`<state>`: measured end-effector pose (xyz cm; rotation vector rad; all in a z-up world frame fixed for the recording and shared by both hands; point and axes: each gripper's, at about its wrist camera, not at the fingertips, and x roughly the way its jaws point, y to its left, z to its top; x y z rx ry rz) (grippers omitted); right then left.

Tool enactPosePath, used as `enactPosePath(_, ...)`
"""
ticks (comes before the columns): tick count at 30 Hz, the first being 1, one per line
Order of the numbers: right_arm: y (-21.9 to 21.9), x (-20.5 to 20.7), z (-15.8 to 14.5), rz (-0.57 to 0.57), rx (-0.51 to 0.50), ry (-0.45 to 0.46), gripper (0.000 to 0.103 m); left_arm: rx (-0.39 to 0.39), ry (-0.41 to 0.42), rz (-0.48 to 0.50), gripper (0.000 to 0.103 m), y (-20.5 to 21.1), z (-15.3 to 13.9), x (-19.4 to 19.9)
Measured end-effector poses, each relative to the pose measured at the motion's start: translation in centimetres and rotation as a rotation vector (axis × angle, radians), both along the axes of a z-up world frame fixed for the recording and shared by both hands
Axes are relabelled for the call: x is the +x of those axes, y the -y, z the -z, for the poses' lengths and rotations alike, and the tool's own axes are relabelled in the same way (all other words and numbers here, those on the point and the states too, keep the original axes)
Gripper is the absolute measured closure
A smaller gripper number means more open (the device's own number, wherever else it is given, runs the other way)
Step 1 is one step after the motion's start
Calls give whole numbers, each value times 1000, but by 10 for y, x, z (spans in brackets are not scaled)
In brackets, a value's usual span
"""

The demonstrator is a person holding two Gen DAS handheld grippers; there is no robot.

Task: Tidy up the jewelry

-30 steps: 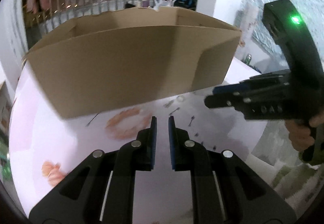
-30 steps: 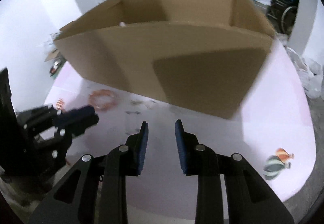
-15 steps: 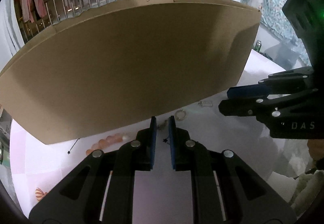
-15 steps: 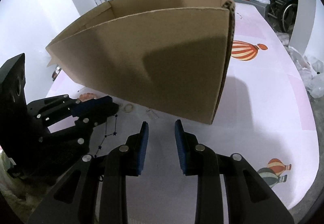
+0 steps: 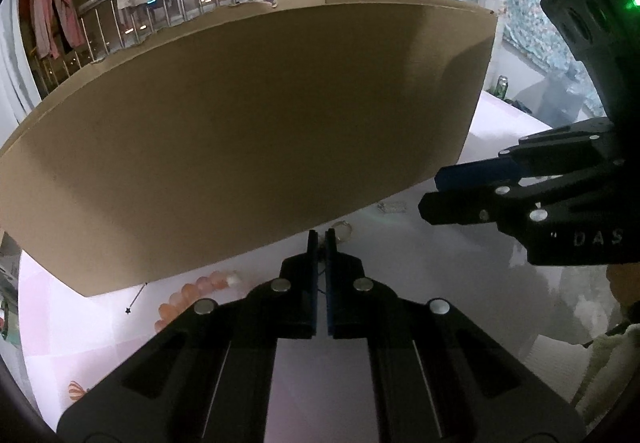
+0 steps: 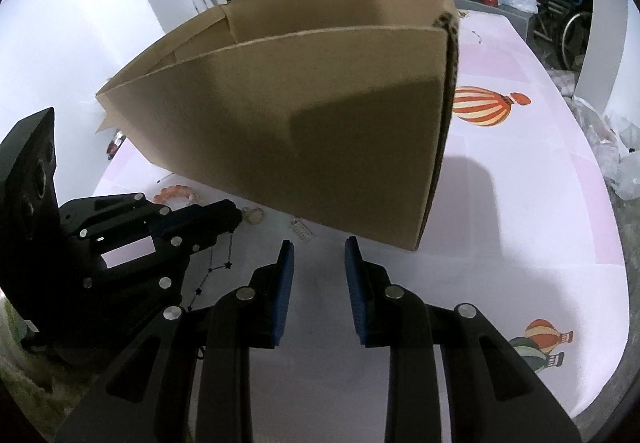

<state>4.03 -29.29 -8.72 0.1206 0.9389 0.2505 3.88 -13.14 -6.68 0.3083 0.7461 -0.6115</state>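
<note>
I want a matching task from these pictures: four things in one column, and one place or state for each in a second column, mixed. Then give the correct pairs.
Things:
1. box
2. left tool
3. right tool
4. bead bracelet

Places or states:
A. jaws apart, nothing between them
B. lies on the table at the foot of the box, coral-coloured
C. brown cardboard, open at the top
D. jaws shut

Pairs: 1-C, 2-D, 3-A, 4-B
</note>
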Motion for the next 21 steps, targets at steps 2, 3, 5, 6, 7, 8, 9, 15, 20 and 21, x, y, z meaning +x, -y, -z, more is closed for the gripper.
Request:
enactPosePath(2, -1, -1, -2, -4, -3, 2, 77, -7, -10, 5, 101, -3, -1, -1)
enactPosePath(3, -3, 0, -3, -8, -8, 5, 77, -12, -19, 7, 101, -5, -2, -2)
enactPosePath(5, -4, 0, -6, -16, -17, 10, 77, -18, -33, 5, 101, -7, -5, -2)
enactPosePath(6, -6, 0, -6, -20, -25, 14, 77, -22, -36, 2, 103, -10, -6, -4)
enactPosePath(7, -8, 0, -7, -25, -38, 19, 77, -24, -43, 1, 103, -12, -6, -7)
enactPosePath(8, -10, 1, -7, -32, -50, 22, 77, -27, -49, -2, 103, -15, -6, -9)
enactPosePath(9, -12, 1, -7, -38, -62, 25, 77, -29, -52, -7, 103, -17, -6, -10)
enactPosePath(15, -15, 5, -9, -51, -71, 32, 78, -55, -69, -27, 103, -27, -7, -12)
enactPosePath(20, -11, 6, -8, -43, -64, 25, 78, -54, -62, -25, 103, -29, -7, -14)
enactPosePath(21, -11, 7, -8, -42, -62, 24, 78, -56, -62, -27, 103, -29, -7, -14)
